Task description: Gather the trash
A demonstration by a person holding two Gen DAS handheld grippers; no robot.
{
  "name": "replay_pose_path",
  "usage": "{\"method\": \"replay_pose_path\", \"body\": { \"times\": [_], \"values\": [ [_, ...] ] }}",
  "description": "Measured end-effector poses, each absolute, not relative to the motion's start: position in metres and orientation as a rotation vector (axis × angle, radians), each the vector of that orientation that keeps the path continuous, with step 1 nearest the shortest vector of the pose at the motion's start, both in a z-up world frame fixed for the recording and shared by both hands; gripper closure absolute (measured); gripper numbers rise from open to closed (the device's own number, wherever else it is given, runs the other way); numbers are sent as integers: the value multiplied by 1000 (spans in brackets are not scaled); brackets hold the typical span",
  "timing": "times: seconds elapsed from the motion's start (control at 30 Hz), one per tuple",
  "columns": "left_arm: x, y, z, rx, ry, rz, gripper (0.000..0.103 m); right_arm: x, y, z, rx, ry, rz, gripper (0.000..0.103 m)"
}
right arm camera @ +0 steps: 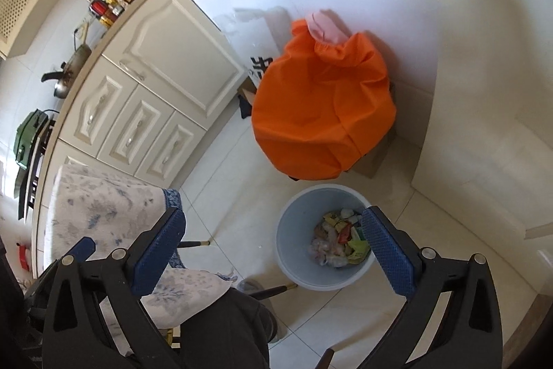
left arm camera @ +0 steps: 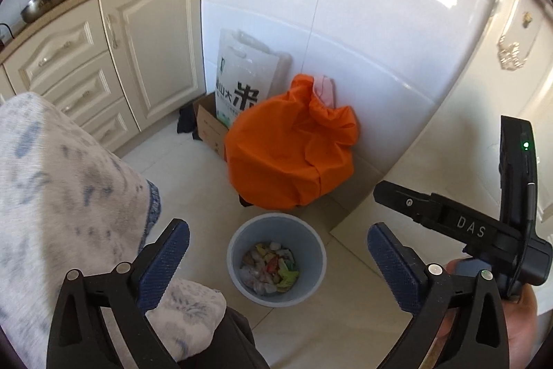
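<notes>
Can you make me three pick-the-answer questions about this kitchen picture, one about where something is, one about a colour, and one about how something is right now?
1. Where is the round pale blue plastic bin?
A. on the cream counter
B. on the tiled floor in front of the big orange cloth bundle
C. inside the cardboard box

2. What colour is the big cloth bundle?
A. green
B. black
C. orange

3. How is the bin right now?
A. empty
B. holding crumpled wrappers and scraps
C. tipped on its side

Answers:
1 B, it stands on the floor just before the bundle.
2 C, the cloth is bright orange in both views.
3 B, colourful trash lies at its bottom, and it stands upright.
</notes>
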State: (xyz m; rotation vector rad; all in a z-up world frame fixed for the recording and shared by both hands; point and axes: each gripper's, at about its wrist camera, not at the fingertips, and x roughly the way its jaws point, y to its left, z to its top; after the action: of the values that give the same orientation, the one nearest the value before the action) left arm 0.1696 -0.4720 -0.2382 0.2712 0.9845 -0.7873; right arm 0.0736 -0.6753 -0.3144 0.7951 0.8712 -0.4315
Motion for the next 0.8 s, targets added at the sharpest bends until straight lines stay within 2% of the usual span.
{"method": "replay_pose_path", "body": {
  "times": [0.4, 0.8],
  "values": [
    [109, -332, -125, 128, 712, -713, 1, 79, -593, -197, 628, 731, -311, 0],
    [33, -134, -41, 50, 458, -398, 1, 102, -423, -86, 342, 588, -50, 0]
  ]
}}
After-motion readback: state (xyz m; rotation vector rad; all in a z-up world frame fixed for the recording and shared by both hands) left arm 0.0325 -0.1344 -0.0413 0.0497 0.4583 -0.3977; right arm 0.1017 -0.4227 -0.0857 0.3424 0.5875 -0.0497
